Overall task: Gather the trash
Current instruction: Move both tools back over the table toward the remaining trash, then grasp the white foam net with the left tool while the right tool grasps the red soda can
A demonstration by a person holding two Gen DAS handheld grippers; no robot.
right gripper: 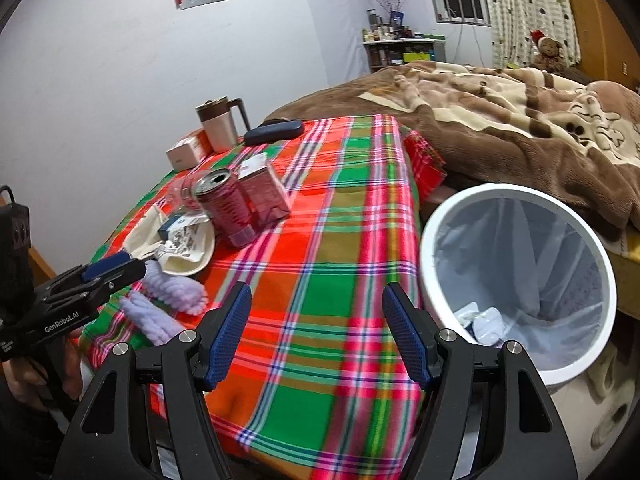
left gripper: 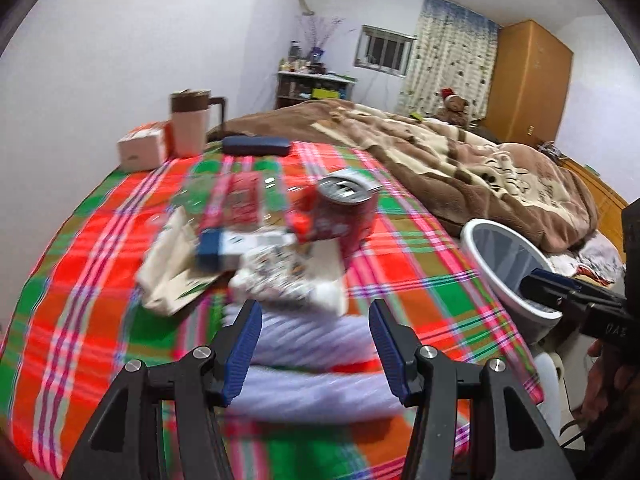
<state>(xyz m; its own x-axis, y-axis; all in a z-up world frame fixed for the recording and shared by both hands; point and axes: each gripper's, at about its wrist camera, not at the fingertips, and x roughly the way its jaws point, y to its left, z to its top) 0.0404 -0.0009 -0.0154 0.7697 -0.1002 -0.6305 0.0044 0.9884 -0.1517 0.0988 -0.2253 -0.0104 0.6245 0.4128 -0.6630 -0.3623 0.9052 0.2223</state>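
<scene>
Standing by the table, I saw the left gripper [left gripper: 316,320] hovering over the plaid tablecloth [right gripper: 320,280], its blue pads spread apart with nothing pinched between them. Just beyond its fingertips lay the heap of trash: a red drink can [left gripper: 344,212] standing upright with its top opened, a red carton [right gripper: 264,192] just beside it, a clear plastic cup [right gripper: 182,194] to the left of the can, a small blue-and-white box [left gripper: 228,250] lying flat, a crumpled printed wrapper [left gripper: 276,276] and a cream paper bag [left gripper: 176,272] under them. Two fuzzy lilac slippers [right gripper: 176,292] lay on the near part of the cloth, right under that gripper; the left wrist view was blurred there, so I could not tell whether it touched them.

The right gripper [right gripper: 316,320] hung over bare cloth nearer the table's right edge, its jaws likewise wide and empty, well apart from the heap. To the right of the table stood the white trash bin [right gripper: 432,240], lined with a pale bag, with a few scraps of white rubbish at its bottom.

At the far left corner of the table stood a lidded mug [right gripper: 218,124] with a handle, a small pink-and-white box [right gripper: 188,152] beside it, and a dark blue case [right gripper: 274,132] lying flat. Beyond the table, a brown blanket [right gripper: 500,120] covered the bed.
</scene>
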